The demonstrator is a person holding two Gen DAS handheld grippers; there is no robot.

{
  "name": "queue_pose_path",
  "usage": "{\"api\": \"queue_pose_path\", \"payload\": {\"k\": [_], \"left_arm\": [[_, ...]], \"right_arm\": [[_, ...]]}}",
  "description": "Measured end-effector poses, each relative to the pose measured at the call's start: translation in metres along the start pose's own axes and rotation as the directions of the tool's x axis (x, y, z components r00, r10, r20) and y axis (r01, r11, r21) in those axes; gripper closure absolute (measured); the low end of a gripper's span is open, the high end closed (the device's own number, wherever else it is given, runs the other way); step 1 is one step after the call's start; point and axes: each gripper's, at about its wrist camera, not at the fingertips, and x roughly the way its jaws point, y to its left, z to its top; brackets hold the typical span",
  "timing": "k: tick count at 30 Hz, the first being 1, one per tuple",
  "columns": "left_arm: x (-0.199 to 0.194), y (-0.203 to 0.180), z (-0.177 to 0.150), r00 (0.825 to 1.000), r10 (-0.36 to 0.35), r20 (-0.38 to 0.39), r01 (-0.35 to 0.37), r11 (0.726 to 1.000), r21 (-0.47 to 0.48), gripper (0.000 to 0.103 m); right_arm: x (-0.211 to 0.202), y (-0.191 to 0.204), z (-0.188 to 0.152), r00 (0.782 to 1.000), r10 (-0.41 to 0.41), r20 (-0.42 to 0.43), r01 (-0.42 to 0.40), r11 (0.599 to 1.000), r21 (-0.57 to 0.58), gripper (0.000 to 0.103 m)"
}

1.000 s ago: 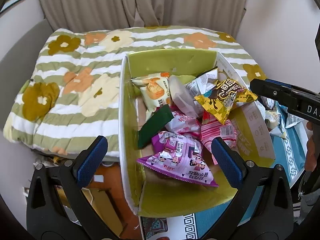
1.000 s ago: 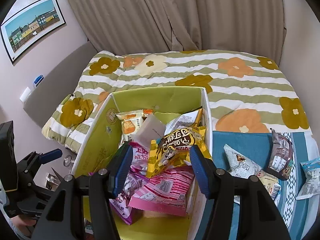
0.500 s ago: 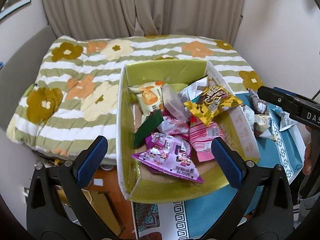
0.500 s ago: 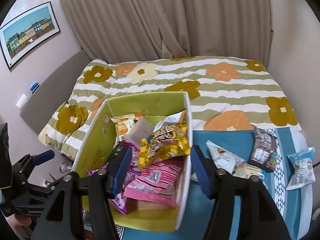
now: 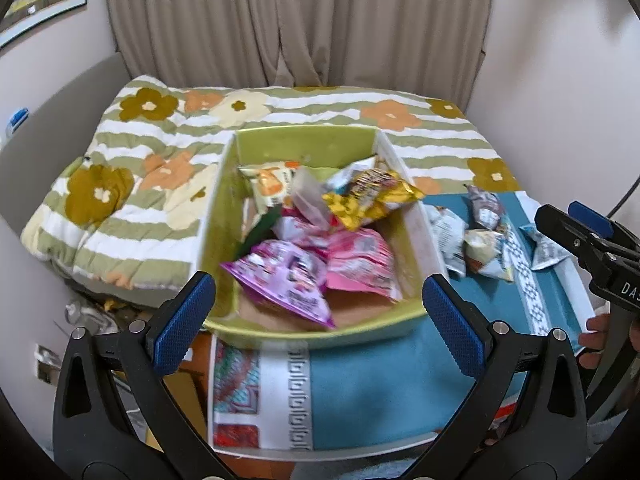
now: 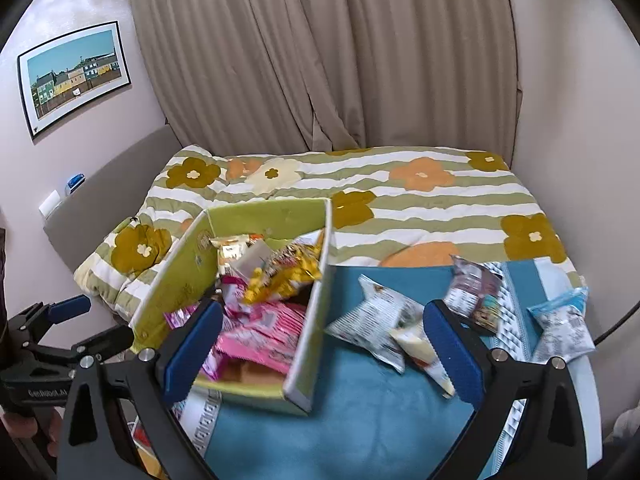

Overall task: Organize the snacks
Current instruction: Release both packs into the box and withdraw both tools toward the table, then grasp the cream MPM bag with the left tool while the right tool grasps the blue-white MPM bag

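Observation:
A green box [image 5: 224, 216] [image 6: 180, 280] stands on a teal cloth and holds several snack packs: a yellow pack [image 5: 372, 196] [image 6: 284, 276] on top, pink packs [image 5: 360, 264] [image 6: 260, 332], a purple pack [image 5: 284, 276]. Loose packs lie on the cloth right of the box: a white one [image 6: 372, 320], a dark one [image 6: 472, 288], a blue one [image 6: 564, 320]. My left gripper [image 5: 318, 316] is open and empty, near the box's front. My right gripper [image 6: 320, 352] is open and empty, above the box's right wall.
The teal patterned cloth [image 5: 380, 392] [image 6: 360, 432] covers a small table at the foot of a bed with a flowered striped quilt [image 5: 160, 168] [image 6: 420, 200]. Curtains and walls stand behind. The floor at left holds clutter [image 5: 92, 316].
Both grippers have pulled back and up from the box, so it looks smaller. The yellow pack, between the right fingers a second ago, now lies in the box.

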Motion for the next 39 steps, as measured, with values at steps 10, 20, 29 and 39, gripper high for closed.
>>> {"api": "queue_pose_path", "payload": {"k": [10,20,29,39], "left_arm": [[-0.029,-0.078,-0.025,0.998,-0.05,0.036,0.049,0.998,0.026,0.001],[-0.028,-0.16,-0.043,0.992,-0.105,0.062,0.105,0.994,0.0,0.001],[0.027,-0.211,-0.029,0.991,-0.134,-0.009,0.134,0.991,-0.005,0.001],[0.132,-0.245,-0.003,0.982,-0.132,-0.138,0.137,0.99,0.026,0.001]], "right_arm": [[-0.068,-0.061,-0.025,0.998,-0.042,0.037,0.041,0.999,0.028,0.003],[-0.13,-0.131,-0.056,0.99,-0.131,0.061,0.13,0.991,0.014,0.003],[-0.137,-0.187,-0.069,0.972,-0.229,0.05,0.226,0.973,0.054,0.003],[-0.083,-0.24,-0.059,0.963,-0.267,-0.045,0.27,0.957,0.102,0.003]]}}
